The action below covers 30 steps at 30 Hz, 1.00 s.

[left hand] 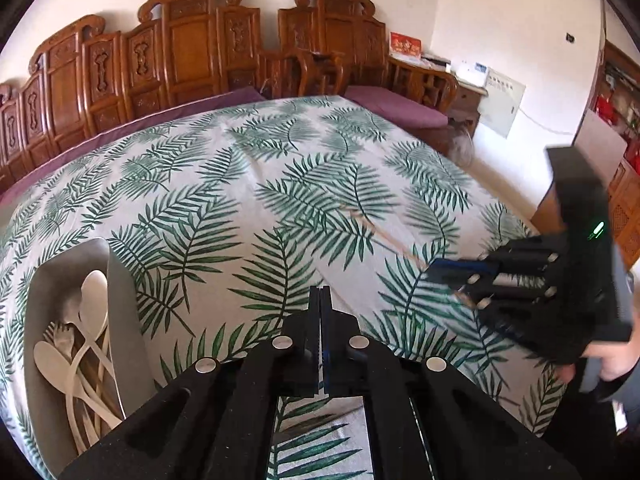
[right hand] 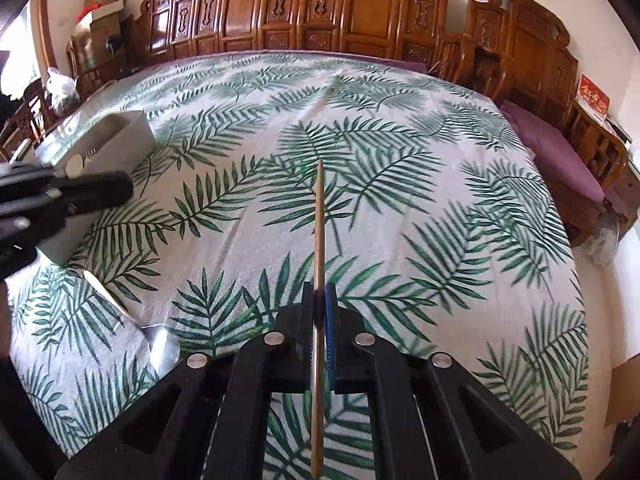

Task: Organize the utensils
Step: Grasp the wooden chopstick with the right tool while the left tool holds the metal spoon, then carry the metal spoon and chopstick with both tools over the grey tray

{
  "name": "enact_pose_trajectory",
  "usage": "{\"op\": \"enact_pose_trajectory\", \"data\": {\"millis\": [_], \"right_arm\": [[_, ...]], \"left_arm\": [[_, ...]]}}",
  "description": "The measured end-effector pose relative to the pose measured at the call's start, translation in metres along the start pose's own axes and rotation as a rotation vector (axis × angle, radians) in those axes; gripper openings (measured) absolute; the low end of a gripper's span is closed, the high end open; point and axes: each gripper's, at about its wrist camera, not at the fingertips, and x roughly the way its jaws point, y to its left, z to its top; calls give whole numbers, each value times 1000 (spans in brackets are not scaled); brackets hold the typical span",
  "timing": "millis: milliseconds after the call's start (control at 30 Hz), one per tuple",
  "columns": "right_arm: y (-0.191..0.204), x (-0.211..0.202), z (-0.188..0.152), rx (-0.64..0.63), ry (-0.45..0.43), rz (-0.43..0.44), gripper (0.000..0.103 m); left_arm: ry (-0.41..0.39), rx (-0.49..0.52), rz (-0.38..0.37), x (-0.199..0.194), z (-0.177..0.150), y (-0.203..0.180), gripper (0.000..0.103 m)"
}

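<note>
My right gripper [right hand: 320, 292] is shut on a wooden chopstick [right hand: 319, 216] that points away over the leaf-print tablecloth; it also shows in the left wrist view [left hand: 436, 270] with the chopstick [left hand: 384, 236] blurred ahead of it. My left gripper [left hand: 321, 294] is shut and empty above the cloth. To its left a grey metal tray [left hand: 124, 312] holds several pale spoons [left hand: 90, 292], a fork and wooden sticks. The same tray [right hand: 116, 136] sits at the left in the right wrist view, behind my left gripper [right hand: 128, 190].
The table [right hand: 400, 208] is covered by a white cloth with green fern leaves. Carved wooden chairs [left hand: 192, 48] with purple cushions [left hand: 396, 104] line its far side. A shiny foil-like piece [right hand: 160, 340] lies on the cloth near the front left.
</note>
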Motion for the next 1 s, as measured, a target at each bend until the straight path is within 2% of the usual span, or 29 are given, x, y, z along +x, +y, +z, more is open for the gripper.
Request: {"op": "enact_pose_trajectory", "data": {"millis": [133, 200, 267, 333, 467, 600, 767, 800, 833, 867, 1000], "right_arm": [[-8, -14, -9, 20, -13, 6, 6], [-9, -20, -16, 14, -14, 10, 6], [-9, -24, -21, 7, -9, 13, 6], [-8, -27, -26, 0, -5, 12, 6], [-9, -38, -31, -1, -14, 8, 6], [-13, -46, -30, 11, -31, 7, 6], [-14, -49, -29, 16, -37, 8, 6], [-14, -49, -29, 15, -37, 9, 6], [-14, -49, -29, 14, -37, 9, 6], [-14, -49, -29, 13, -37, 9, 6], [-13, -50, -29, 9, -38, 8, 6]], "left_arm": [[46, 36, -17, 4, -7, -8, 0], [63, 73, -20, 3, -13, -15, 6], [65, 95, -15, 1, -19, -20, 26], [73, 95, -33, 0, -26, -22, 36], [102, 89, -68, 2, -40, -32, 36], [117, 142, -90, 6, -52, -55, 35], [127, 207, -55, 16, -58, -74, 35], [132, 203, -46, 20, -58, -75, 33], [140, 199, -35, 25, -57, -75, 24], [144, 196, -23, 27, -56, -73, 19], [112, 159, -22, 23, -47, -67, 9]]}}
